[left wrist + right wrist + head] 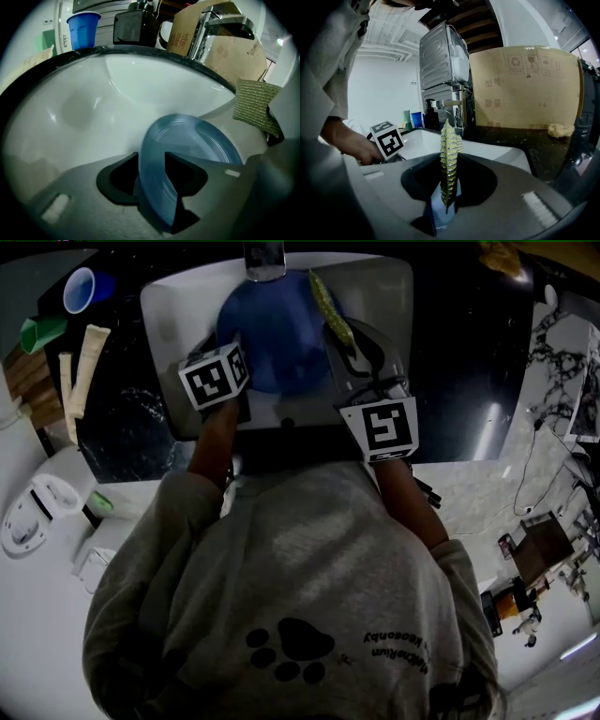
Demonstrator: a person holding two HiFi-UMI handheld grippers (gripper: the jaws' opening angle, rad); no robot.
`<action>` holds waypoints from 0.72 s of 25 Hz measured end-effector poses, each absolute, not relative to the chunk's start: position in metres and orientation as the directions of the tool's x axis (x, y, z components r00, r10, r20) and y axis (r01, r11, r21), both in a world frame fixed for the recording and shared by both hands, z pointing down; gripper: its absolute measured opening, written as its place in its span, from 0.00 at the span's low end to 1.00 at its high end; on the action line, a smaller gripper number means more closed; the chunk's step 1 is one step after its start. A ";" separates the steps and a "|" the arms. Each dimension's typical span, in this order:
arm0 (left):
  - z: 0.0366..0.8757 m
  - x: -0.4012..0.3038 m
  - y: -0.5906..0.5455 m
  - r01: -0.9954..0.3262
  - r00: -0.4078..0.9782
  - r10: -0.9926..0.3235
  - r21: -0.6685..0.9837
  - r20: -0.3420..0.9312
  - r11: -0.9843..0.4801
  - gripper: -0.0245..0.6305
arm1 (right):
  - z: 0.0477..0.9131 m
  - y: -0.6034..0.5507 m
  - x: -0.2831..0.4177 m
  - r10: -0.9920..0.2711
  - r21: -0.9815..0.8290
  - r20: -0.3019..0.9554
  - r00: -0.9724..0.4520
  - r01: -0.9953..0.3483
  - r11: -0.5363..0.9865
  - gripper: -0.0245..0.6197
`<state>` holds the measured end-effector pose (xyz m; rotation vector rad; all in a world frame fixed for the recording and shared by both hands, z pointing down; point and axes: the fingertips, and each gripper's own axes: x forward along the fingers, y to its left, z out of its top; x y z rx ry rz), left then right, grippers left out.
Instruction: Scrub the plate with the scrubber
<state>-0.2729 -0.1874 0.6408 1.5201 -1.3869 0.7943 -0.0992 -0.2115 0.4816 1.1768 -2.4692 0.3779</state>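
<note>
A blue plate stands tilted inside the white sink. In the left gripper view its rim runs between the jaws of my left gripper, which is shut on it. My right gripper is shut on a thin yellow-green scrubber, seen edge-on and upright. In the head view the scrubber hangs at the plate's right edge, beyond the right gripper. The left gripper view shows the scrubber to the right of the plate; whether it touches the plate I cannot tell.
A chrome faucet stands at the sink's far rim. A blue cup, a green cup and a pale tube lie on the black counter to the left. A cardboard box stands behind the sink.
</note>
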 end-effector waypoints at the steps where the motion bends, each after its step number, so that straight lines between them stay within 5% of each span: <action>1: 0.641 -0.272 -0.188 -0.978 0.165 -0.401 0.201 0.901 0.049 0.30 | 0.481 -0.211 -0.098 -0.685 -0.081 0.443 -0.579 -0.786 0.613 0.15; 3: 0.644 -0.270 -0.187 -0.973 0.172 -0.396 0.217 0.902 0.073 0.29 | 0.481 -0.210 -0.097 -0.688 -0.082 0.441 -0.577 -0.789 0.610 0.15; 6: 0.650 -0.265 -0.184 -0.960 0.195 -0.385 0.256 0.902 0.115 0.12 | 0.479 -0.209 -0.094 -0.697 -0.085 0.437 -0.569 -0.797 0.598 0.15; 18: 0.645 -0.218 -0.178 -0.798 0.467 -0.377 0.565 0.800 0.210 0.06 | 0.457 -0.201 -0.076 -0.737 -0.056 0.396 -0.547 -0.816 0.576 0.15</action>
